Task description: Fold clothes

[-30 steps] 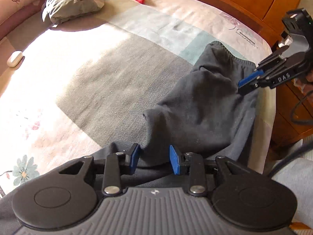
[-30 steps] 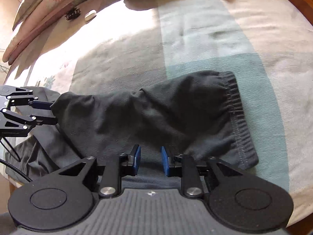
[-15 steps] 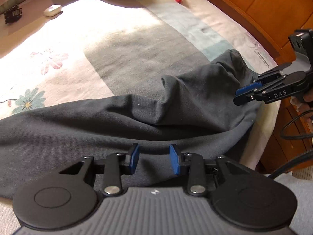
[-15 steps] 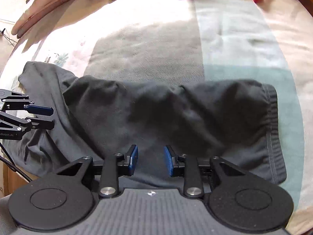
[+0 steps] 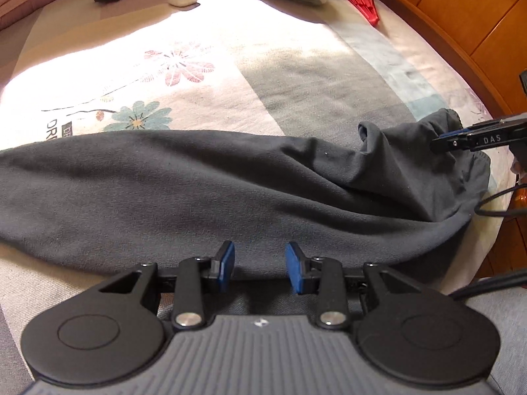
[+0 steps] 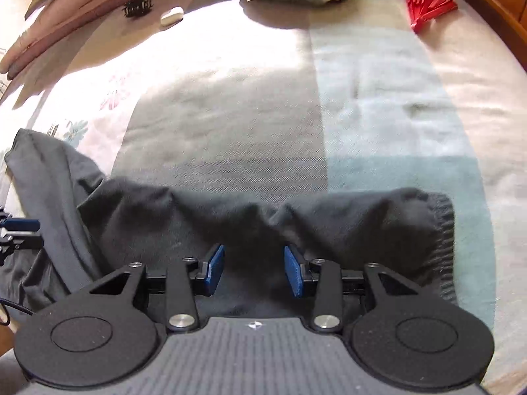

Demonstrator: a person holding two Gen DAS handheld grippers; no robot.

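Left wrist: the left gripper (image 5: 260,266), jaws apart and empty, has swung left, and the dark trousers (image 5: 214,187) now stretch flat along the bed (image 5: 296,75). Right wrist: the right gripper (image 6: 253,270) gapes empty above the bunched waistband (image 6: 441,230); smoothing looks nearly done, fold pending

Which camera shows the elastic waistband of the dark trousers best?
The right wrist view: the ribbed waistband lies flat and open to view along the trousers' right end. In the left wrist view it is bunched at the far right, partly behind the right gripper.
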